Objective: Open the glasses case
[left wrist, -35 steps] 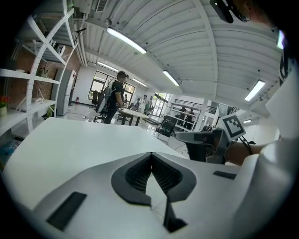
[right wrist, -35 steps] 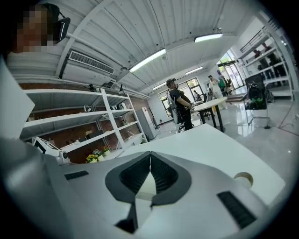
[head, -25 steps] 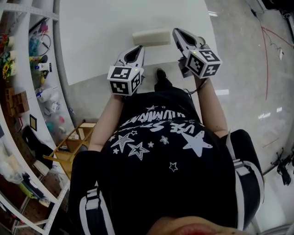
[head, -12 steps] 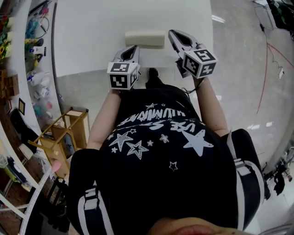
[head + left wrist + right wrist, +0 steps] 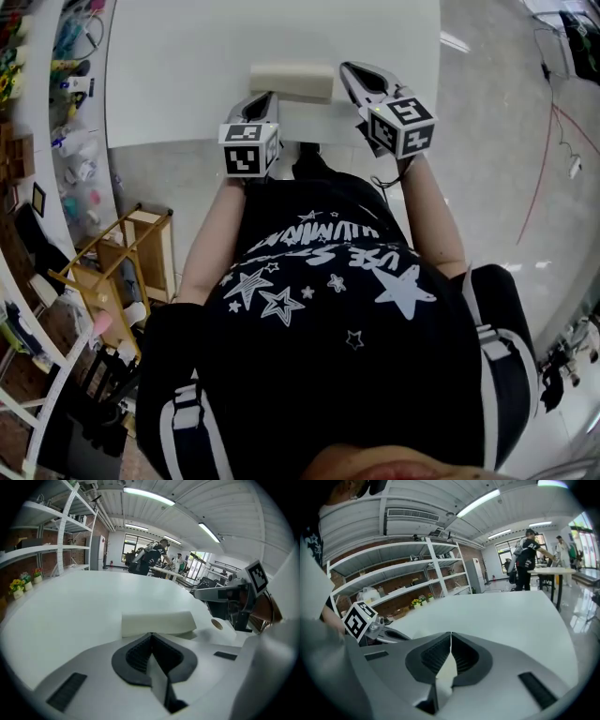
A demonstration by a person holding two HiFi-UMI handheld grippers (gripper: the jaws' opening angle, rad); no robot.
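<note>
A cream, closed glasses case [image 5: 292, 82] lies on the white table [image 5: 187, 66] near its front edge. In the head view my left gripper [image 5: 265, 96] is shut, its tips just short of the case's near left corner. My right gripper [image 5: 349, 67] is also shut, with its tips beside the case's right end. The left gripper view shows the case [image 5: 157, 622] right ahead of my closed left gripper [image 5: 151, 634], and the right gripper [image 5: 220, 595] hangs at the right. In the right gripper view the right gripper [image 5: 451, 633] has its tips together, nothing between them; the case is mostly hidden there.
Shelves [image 5: 37, 141] with small items run along the left, and a wooden rack [image 5: 122, 272] stands on the floor below them. The table's front edge [image 5: 187, 142] is close to the person's body. People [image 5: 152, 555] stand at a far table.
Both grippers have sunk towards the table and tilted down. They now sit closer to the two ends of the case. Both stayed shut.
</note>
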